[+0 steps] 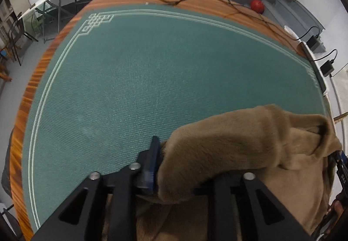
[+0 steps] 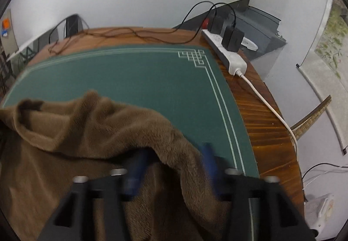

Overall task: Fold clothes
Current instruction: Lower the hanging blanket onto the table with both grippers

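- The brown fleece garment (image 1: 250, 145) is bunched rather than flat, and its long axis runs crosswise, from one claw to the other, near the edge of the green mat (image 1: 130, 71) closest to the cameras.
- In the left wrist view it sags from the left claw (image 1: 174, 167) toward the right edge of the frame, where the tip of the right claw (image 1: 340, 162) shows under the cloth; which end is collar or hem cannot be told.
- The left claw's one visible blue finger (image 1: 152, 162) stands just left of a thick roll of fleece that drapes over the space where the other finger would be; with that finger hidden, I cannot tell whether the claw is clamped or apart.
- In the right wrist view the garment (image 2: 91, 132) spreads left from the right claw (image 2: 171, 167), part of it lifted in a ridge, part hanging down below the claw.
- The right claw's two blue fingers (image 2: 208, 162) stand wide apart, blurred, and a fold of fleece lies across the gap between them, resting over them rather than pinched.
- The mat lies on a wooden tabletop (image 2: 261, 114); a white power strip (image 2: 226, 51) with black plugs sits at its far right corner, well apart from the garment.
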`<state>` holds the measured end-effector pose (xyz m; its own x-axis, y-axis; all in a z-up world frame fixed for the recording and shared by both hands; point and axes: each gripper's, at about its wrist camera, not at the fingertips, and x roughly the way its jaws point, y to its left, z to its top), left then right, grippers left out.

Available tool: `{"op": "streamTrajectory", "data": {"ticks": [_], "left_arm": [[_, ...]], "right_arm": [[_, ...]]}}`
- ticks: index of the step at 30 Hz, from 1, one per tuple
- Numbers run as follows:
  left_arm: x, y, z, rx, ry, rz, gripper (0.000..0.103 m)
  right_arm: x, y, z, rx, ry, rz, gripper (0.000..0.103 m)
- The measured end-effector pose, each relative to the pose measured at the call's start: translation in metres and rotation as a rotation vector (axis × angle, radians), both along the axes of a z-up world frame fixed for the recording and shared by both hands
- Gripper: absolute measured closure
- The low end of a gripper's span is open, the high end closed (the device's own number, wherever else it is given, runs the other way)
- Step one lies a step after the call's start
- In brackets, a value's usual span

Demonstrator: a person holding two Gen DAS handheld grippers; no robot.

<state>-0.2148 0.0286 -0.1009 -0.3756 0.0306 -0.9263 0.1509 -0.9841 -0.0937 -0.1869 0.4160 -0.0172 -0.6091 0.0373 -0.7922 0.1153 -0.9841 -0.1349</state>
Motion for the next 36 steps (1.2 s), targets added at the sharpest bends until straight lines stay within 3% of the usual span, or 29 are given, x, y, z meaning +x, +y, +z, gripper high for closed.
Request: {"op": "streamTrajectory", "data": {"ticks": [2,6,11,19,22,25,29,36], "left_arm": [[-0.003,0.003,0.003,-0.025,0.010,0.002,0.039],[-0.013,0.010,0.007,-0.052,0.015,0.005,0.039],[-0.023,0.013,0.010,-0.056,0.013,0.000,0.038],[-0.044,0.002,0.000,0.057,-0.028,0.082,0.038],[-0.050,-0.004,-0.003,0.128,-0.043,0.125,0.038],[-0.050,-0.009,-0.008,0.203,-0.069,0.155,0.038],[-0.044,-0.001,-0.007,0.175,-0.085,0.086,0.037],[-0.005,0.007,0.014,0.167,-0.080,-0.020,0.030]], "right_arm": [[-0.006,0.006,0.005,0.010,0.013,0.006,0.032],[-0.014,0.006,0.016,-0.005,0.035,0.042,0.032],[-0.011,-0.033,0.012,-0.012,0.022,0.156,0.032],[-0.061,-0.083,-0.019,-0.021,-0.074,0.258,0.032],[-0.097,-0.079,-0.006,-0.037,0.026,0.164,0.032],[-0.115,-0.075,-0.003,-0.069,-0.001,0.124,0.032],[-0.090,-0.081,0.002,-0.060,0.008,0.219,0.032],[-0.016,-0.083,0.006,-0.108,-0.102,0.347,0.032]]}}
